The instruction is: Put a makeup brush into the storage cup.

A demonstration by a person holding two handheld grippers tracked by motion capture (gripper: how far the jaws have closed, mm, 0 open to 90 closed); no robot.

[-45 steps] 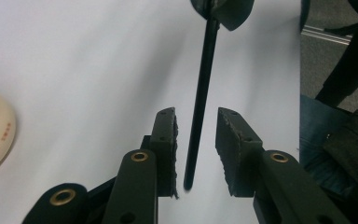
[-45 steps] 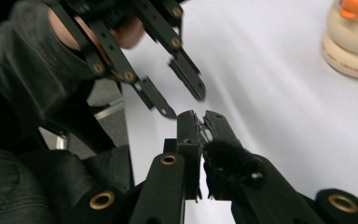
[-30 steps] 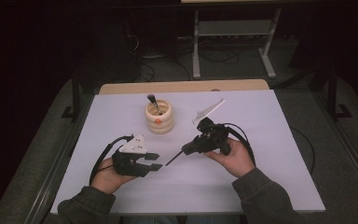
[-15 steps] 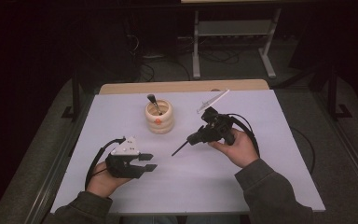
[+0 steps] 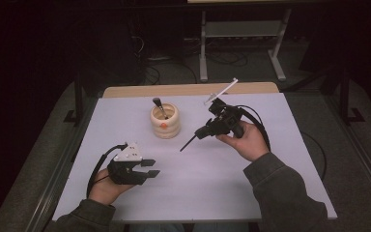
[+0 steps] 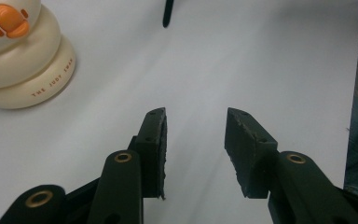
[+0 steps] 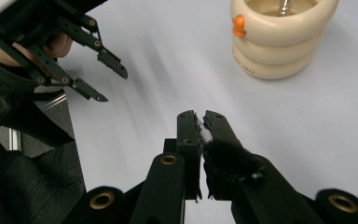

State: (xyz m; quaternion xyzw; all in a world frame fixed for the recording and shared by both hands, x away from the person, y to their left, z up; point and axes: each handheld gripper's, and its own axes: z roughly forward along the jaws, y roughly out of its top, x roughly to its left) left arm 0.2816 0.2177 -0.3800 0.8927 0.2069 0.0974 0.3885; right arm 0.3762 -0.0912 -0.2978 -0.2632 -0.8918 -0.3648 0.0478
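Observation:
A cream ribbed holder (image 5: pixel 164 122) with an orange duck mark stands mid-table, a metal utensil (image 5: pixel 158 105) leaning inside it. My right gripper (image 5: pixel 200 134) hovers to its right, shut on a thin brush (image 5: pixel 222 89) whose white handle points back-right while its black tip (image 5: pixel 188 143) points down-left. In the right gripper view the jaws (image 7: pixel 199 116) pinch the white handle beside dark bristles (image 7: pixel 228 158). My left gripper (image 5: pixel 152 167) rests low at the front left, open and holding nothing (image 6: pixel 196 116). The holder (image 6: pixel 23 60) lies ahead to its left.
A white sheet (image 5: pixel 212 193) covers the table, with a wooden edge (image 5: pixel 188 90) at the back. Cables trail from both grippers. A metal stand (image 5: pixel 241 43) and dark floor lie beyond. The left gripper (image 7: pixel 105 79) appears at upper left in the right gripper view.
My right hand has lifted and moved farther back with the brush in its jaws. The left hand has stayed almost where it was.

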